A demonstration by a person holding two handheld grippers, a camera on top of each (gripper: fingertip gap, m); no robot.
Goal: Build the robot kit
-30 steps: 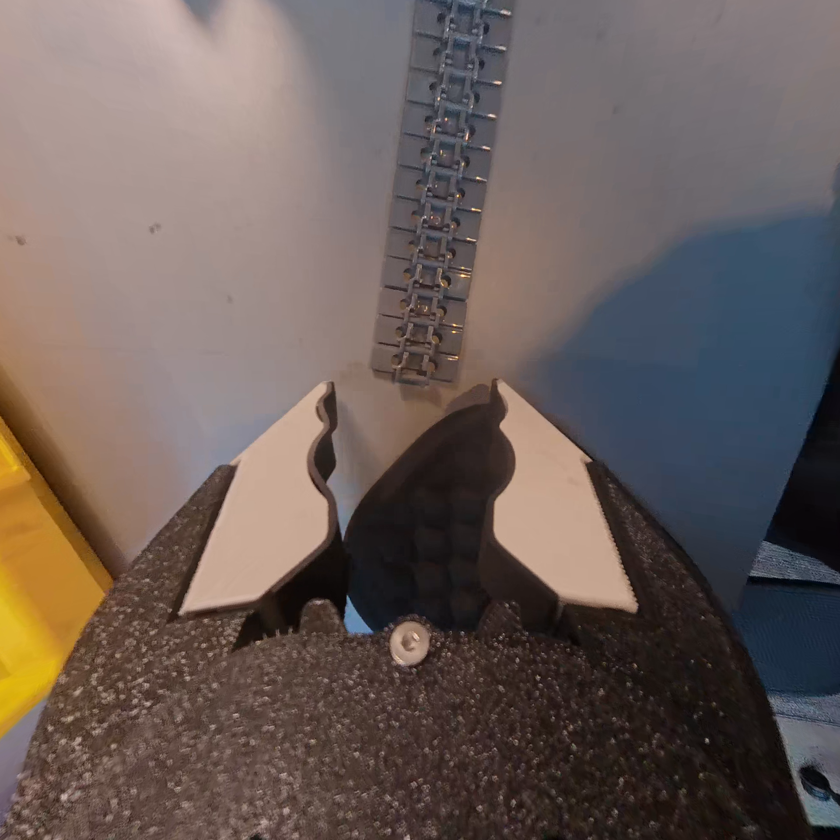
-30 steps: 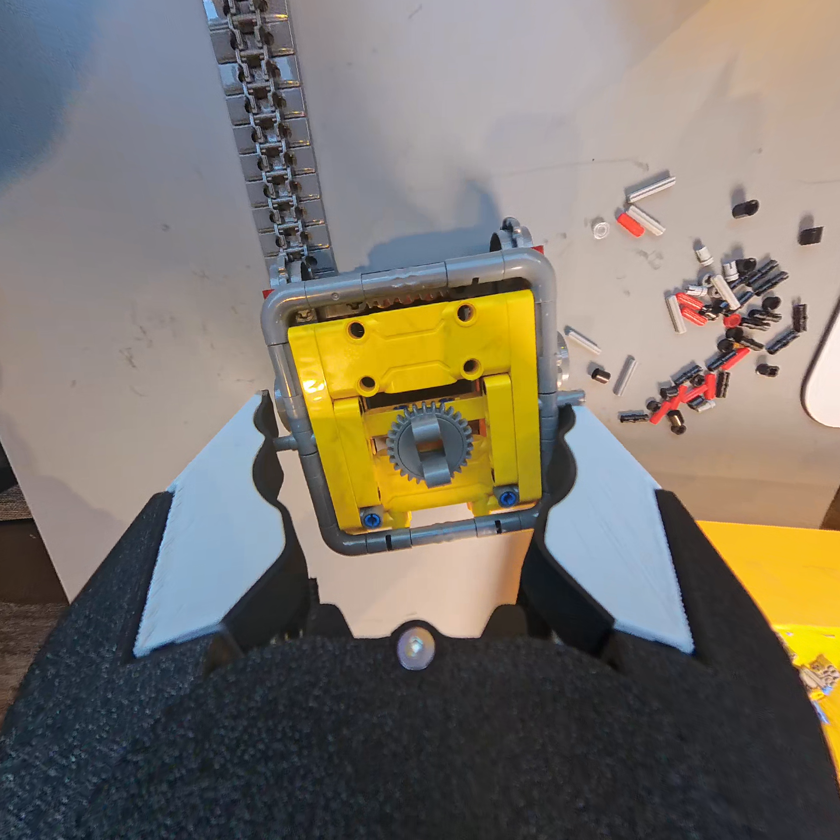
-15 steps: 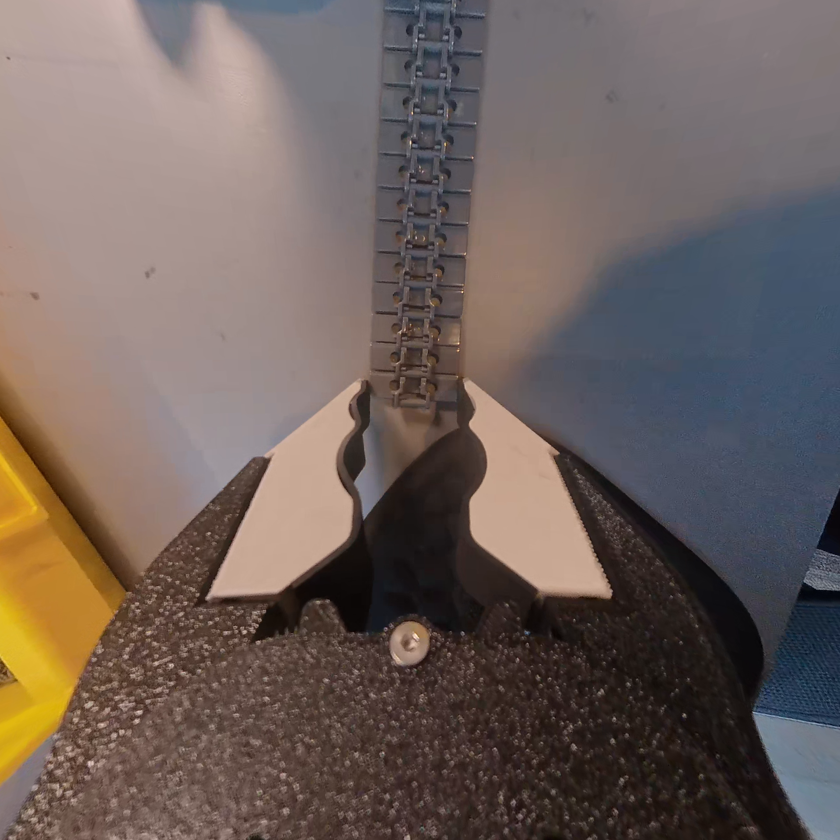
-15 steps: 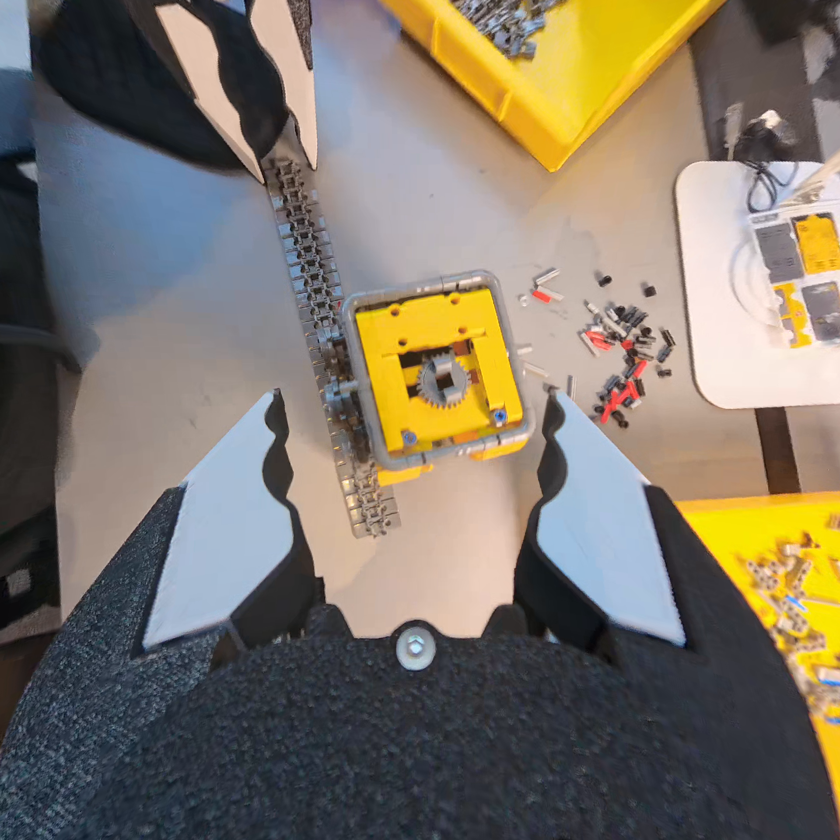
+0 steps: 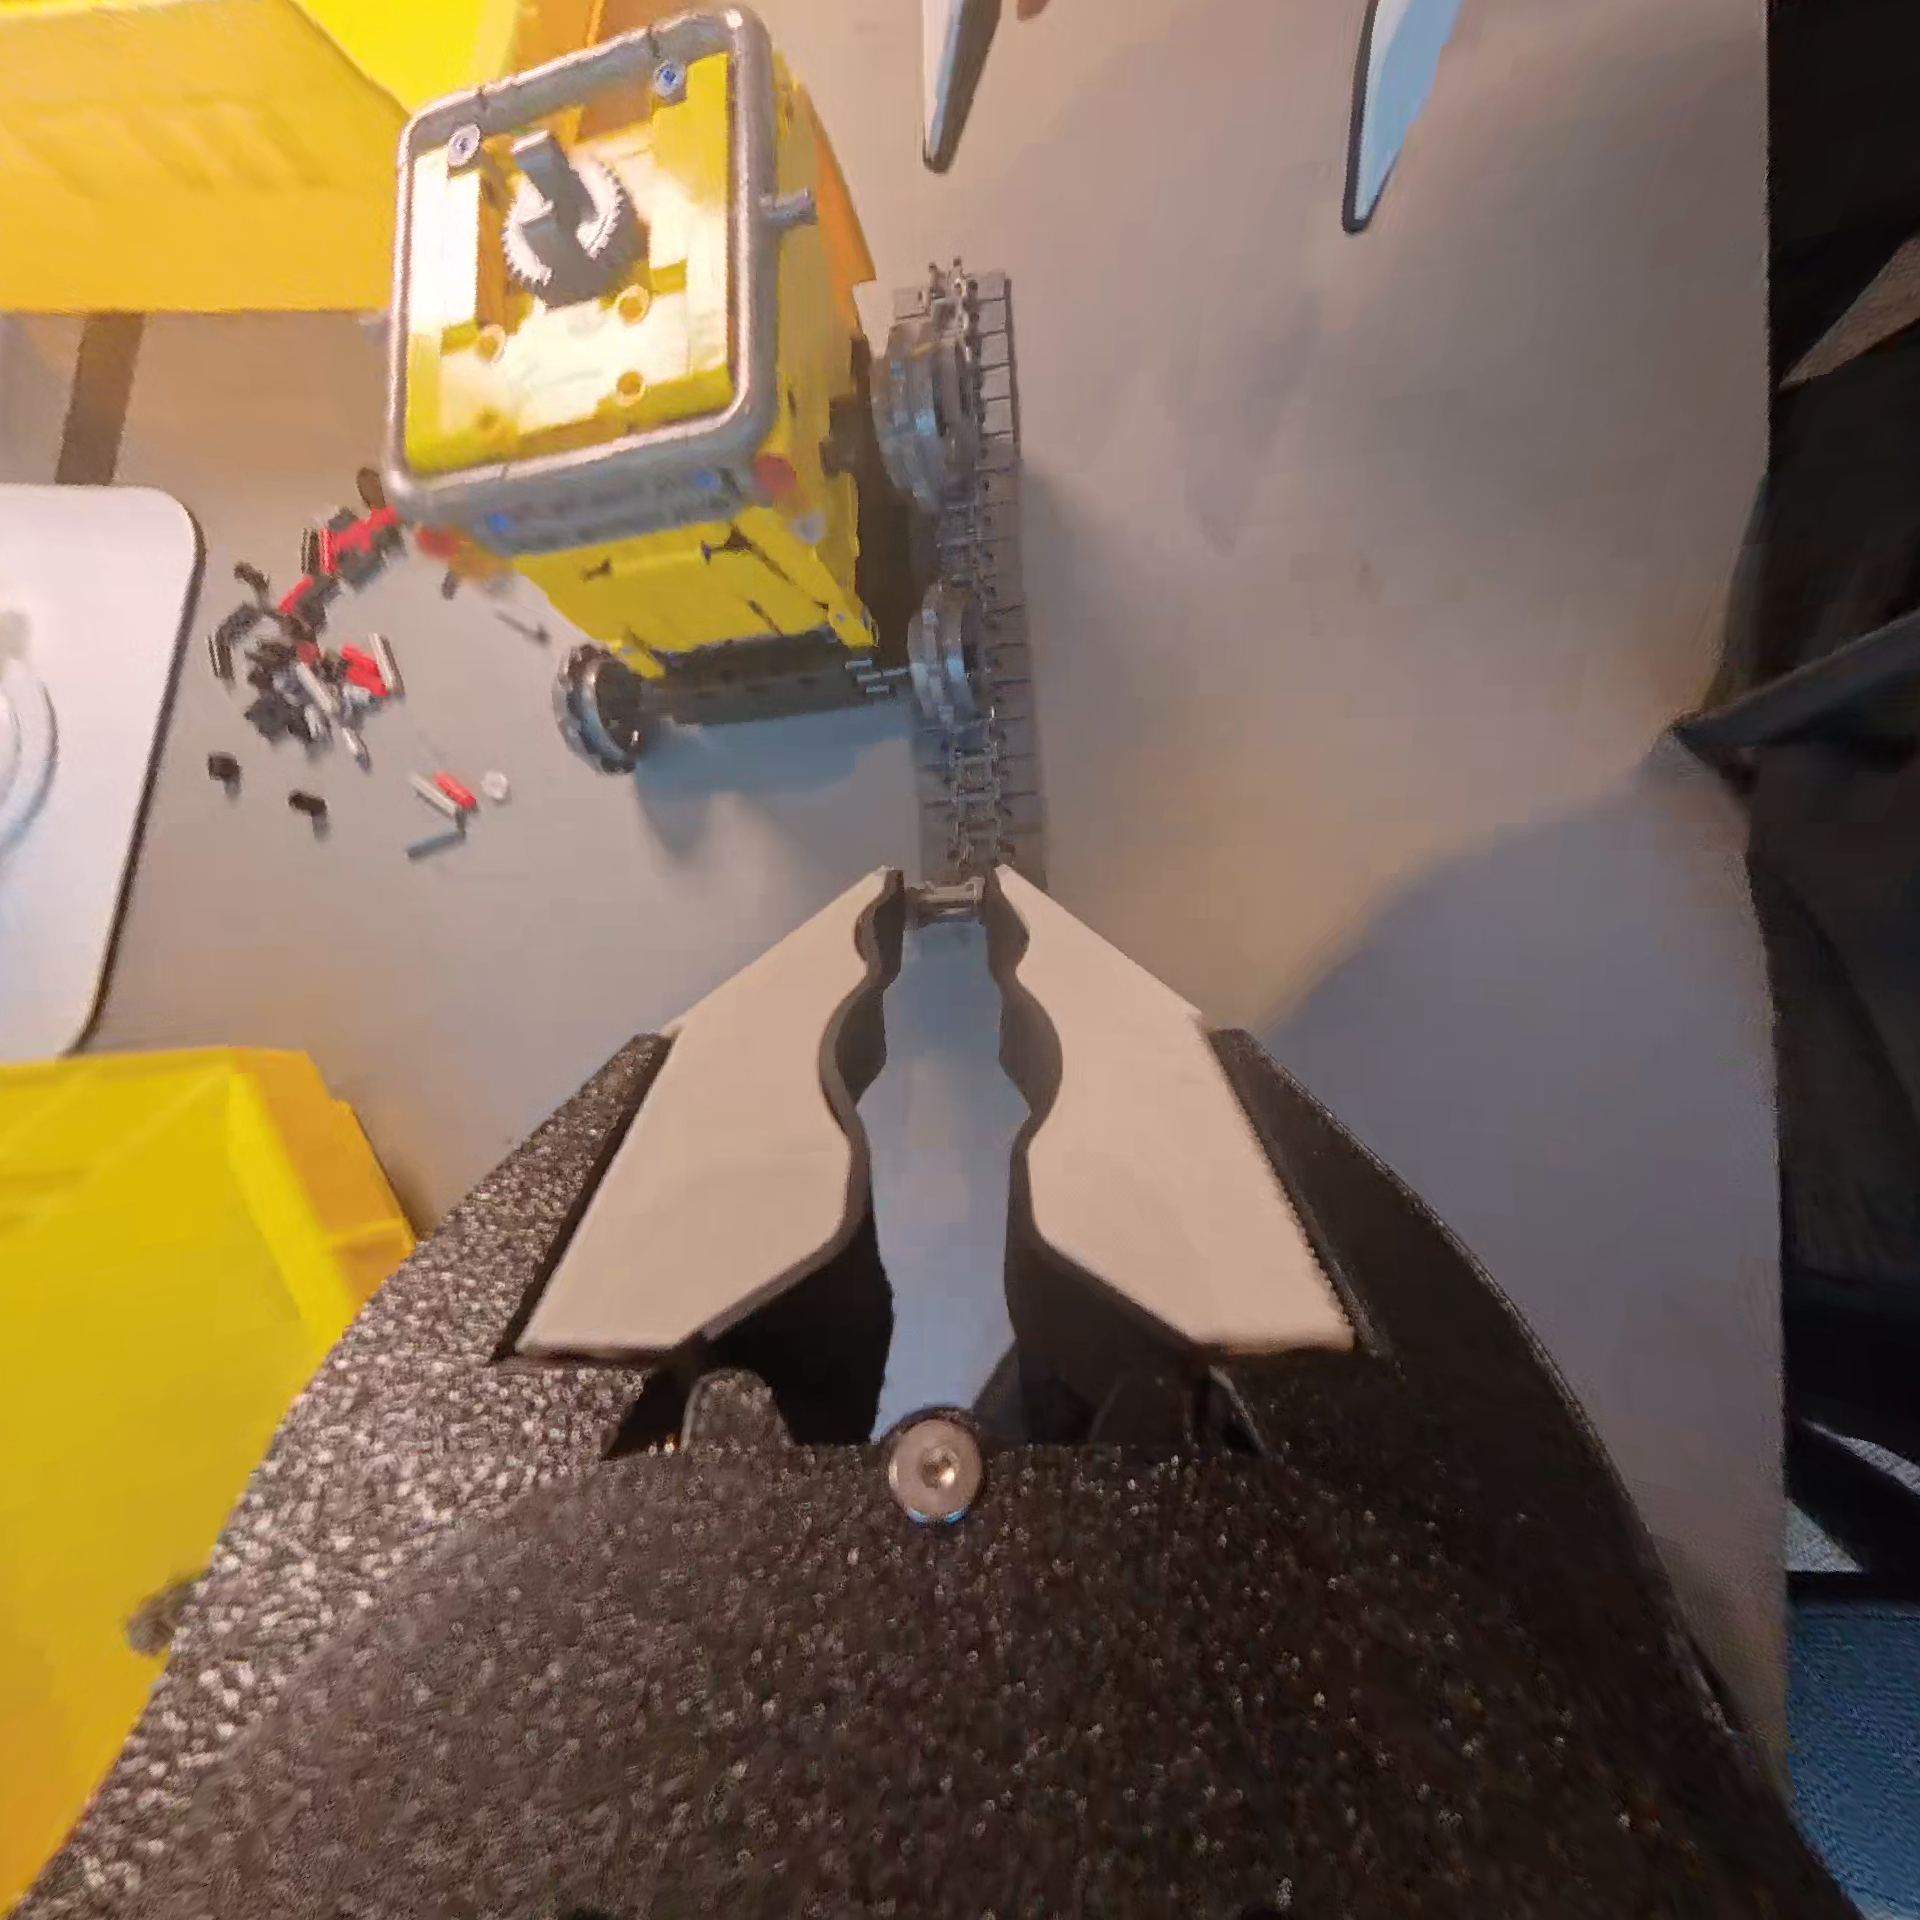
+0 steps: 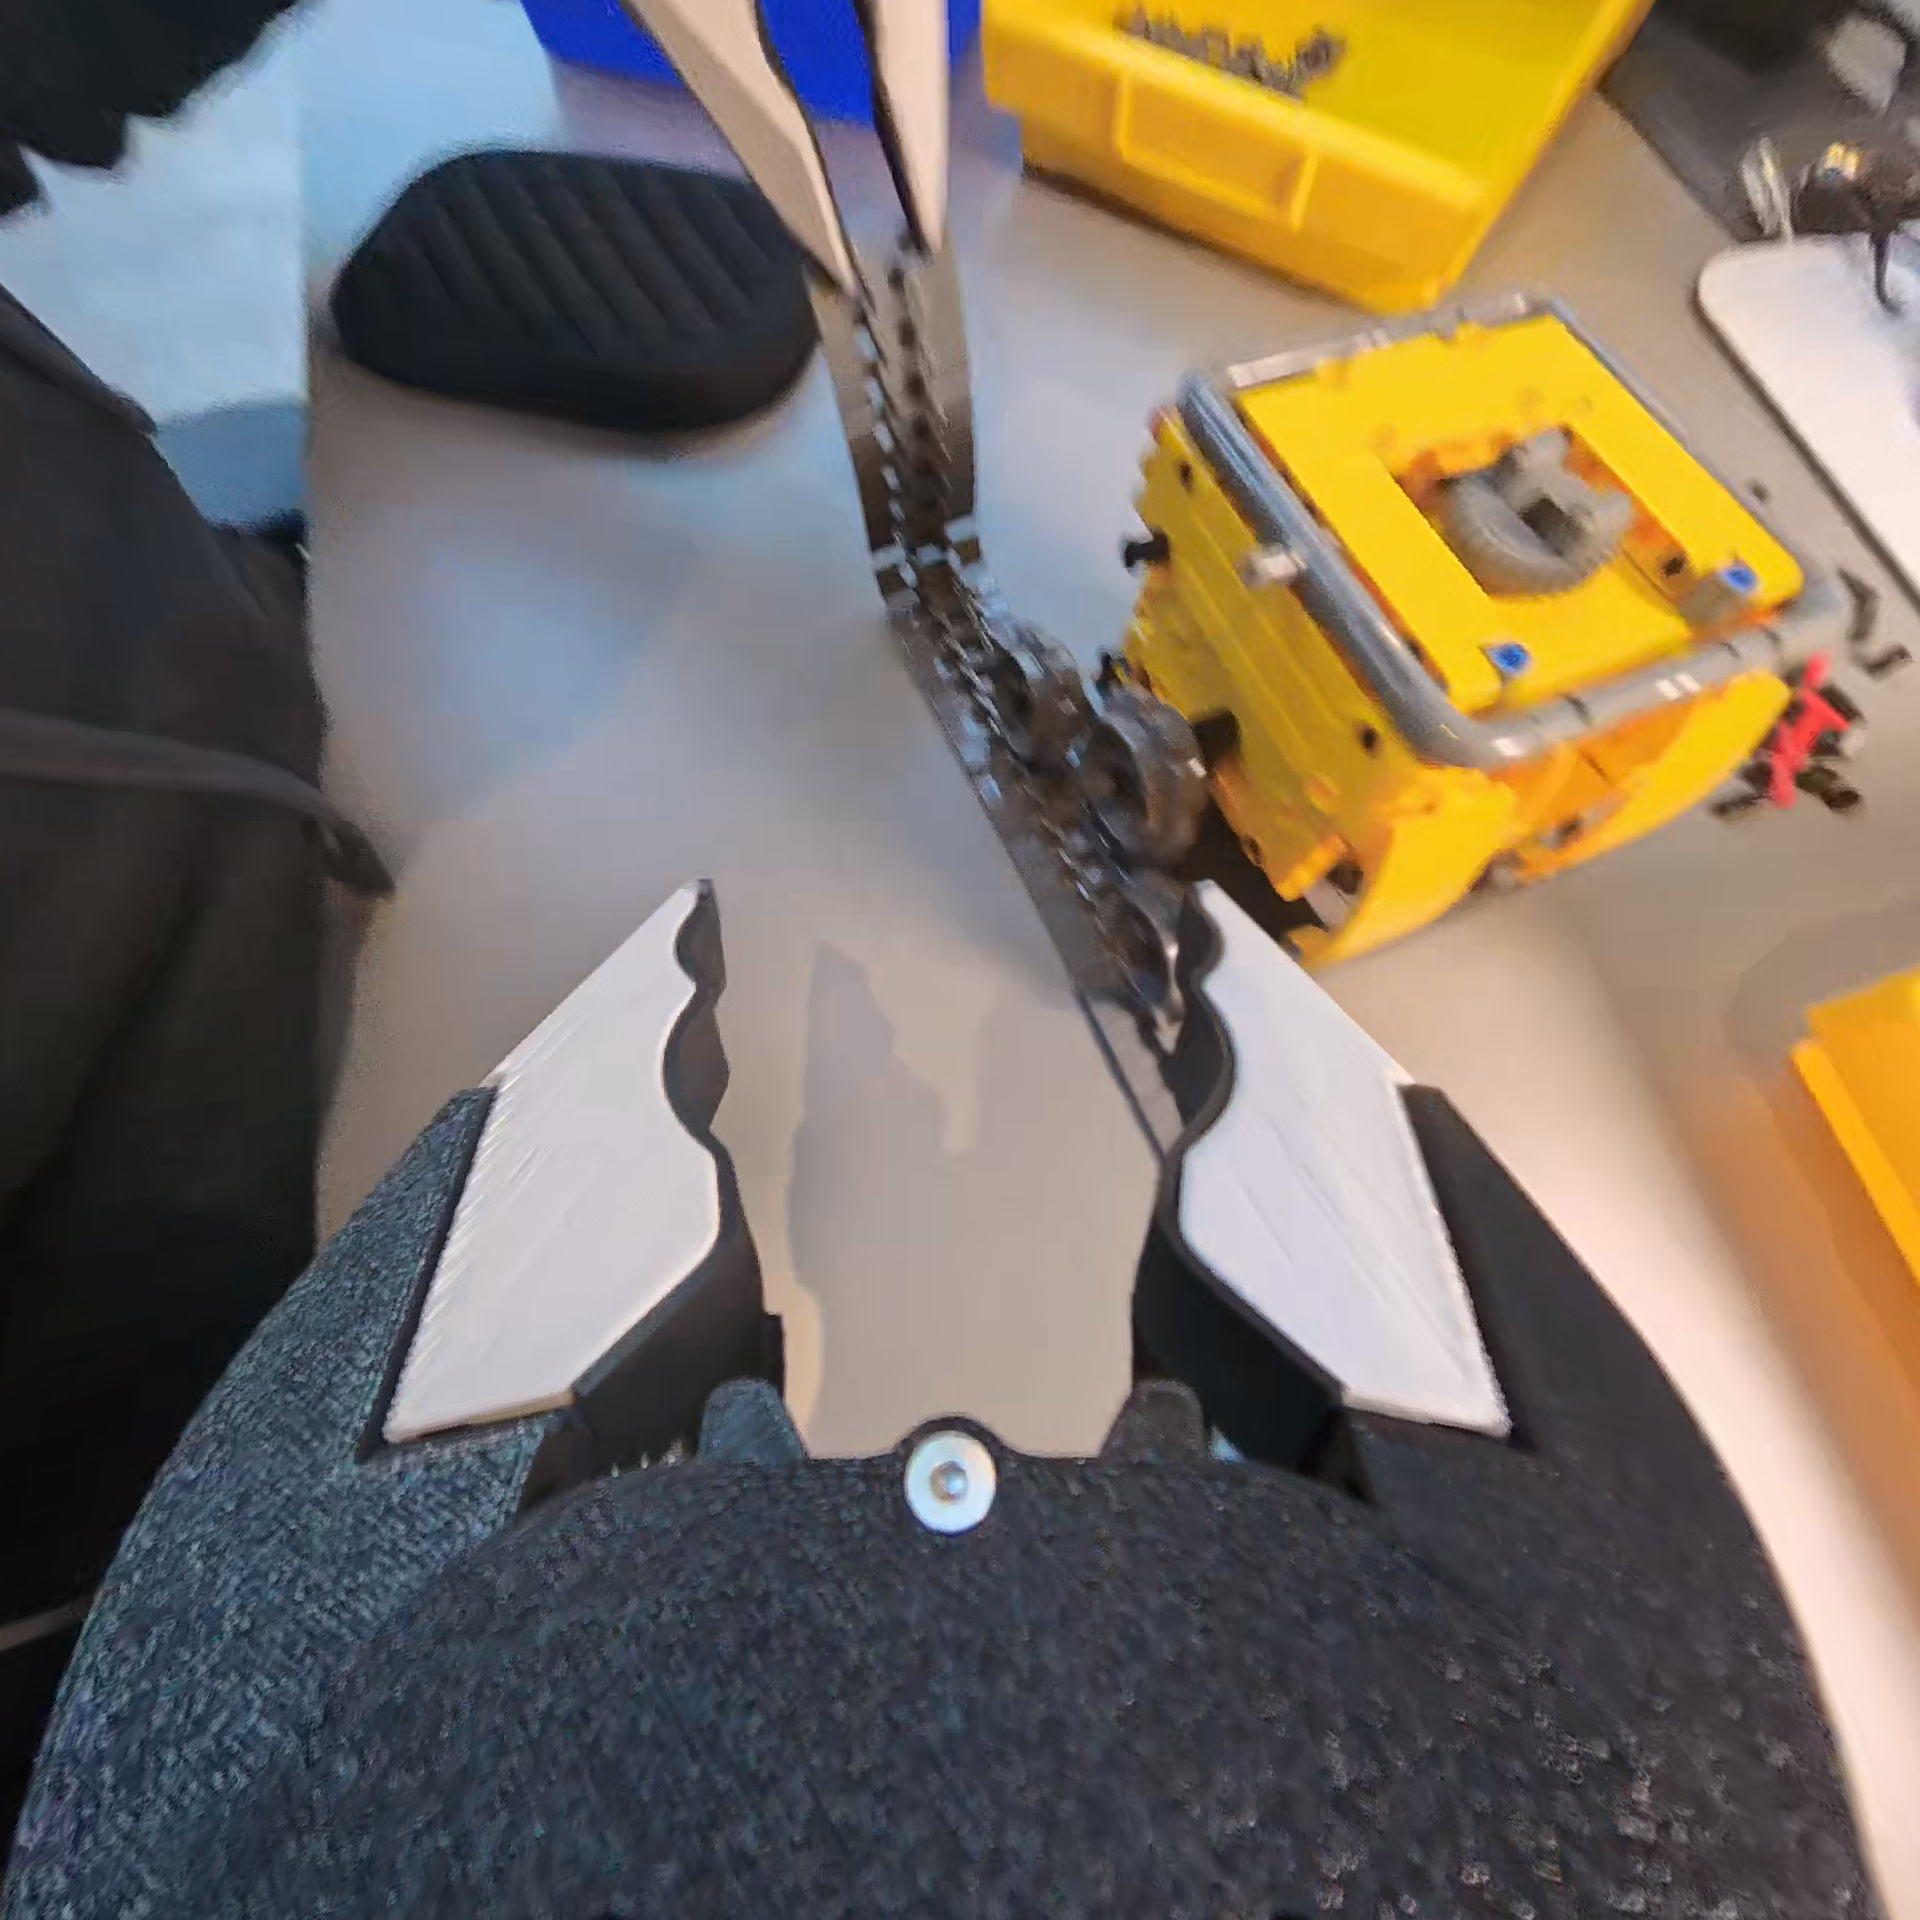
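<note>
Sitting at the far edge of the tabletop (image 6: 582,665), a yellow bin (image 6: 1226,135) holds a small heap of grey pieces; what is inside a second yellow bin (image 5: 156,1299) at the left gripper's near side cannot be seen. Between them stands a yellow block-built model (image 6: 1475,623) with a grey frame and a grey gear on top, its side wheels resting on a grey track chain (image 5: 982,665) laid flat. The left gripper (image 5: 943,896) is closed to a narrow gap, pinching the chain's end link and lifting that end. The right gripper (image 6: 951,914) is spread wide and holds nothing, its right finger over the chain's other end. Small red, black and grey pins (image 5: 312,644) lie scattered beside the model. A black ribbed pad (image 6: 571,291) lies near the left edge, a white board (image 5: 73,748) past the pins.
</note>
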